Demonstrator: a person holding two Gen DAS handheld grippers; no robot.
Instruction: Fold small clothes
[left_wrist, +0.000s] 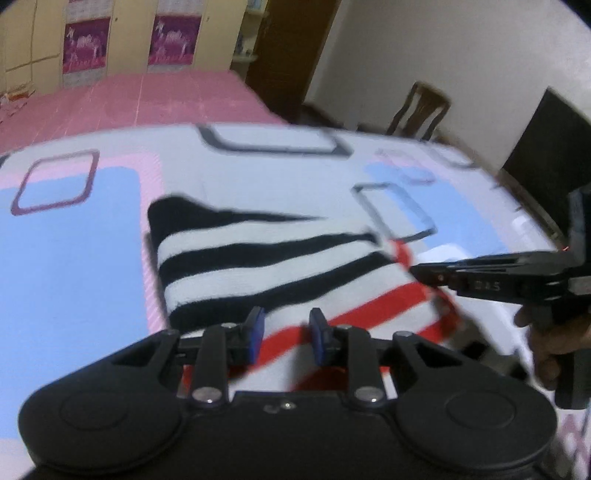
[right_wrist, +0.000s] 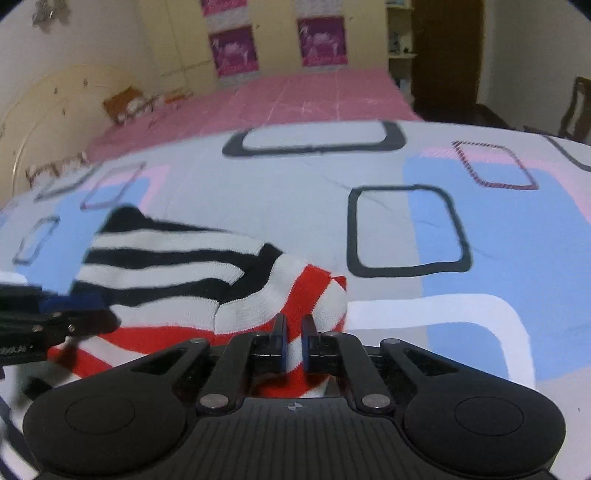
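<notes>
A small knitted garment (left_wrist: 266, 258) with black-and-white stripes at one end and red-and-white stripes at the other lies partly folded on the patterned bedsheet (left_wrist: 74, 236). My left gripper (left_wrist: 284, 339) is open, its blue pads apart just above the garment's near edge. My right gripper (right_wrist: 293, 343) is shut on the garment's red-and-white striped part (right_wrist: 306, 291). The right gripper also shows at the right of the left wrist view (left_wrist: 421, 273), closed on the red edge. The left gripper shows at the left of the right wrist view (right_wrist: 74, 314).
The sheet (right_wrist: 461, 229) has blue, pink and white blocks with dark rectangles. A pink bedspread (right_wrist: 314, 96) lies beyond it. A wooden chair (left_wrist: 421, 110), a dark door (left_wrist: 291, 55) and a wardrobe (right_wrist: 280, 37) stand behind.
</notes>
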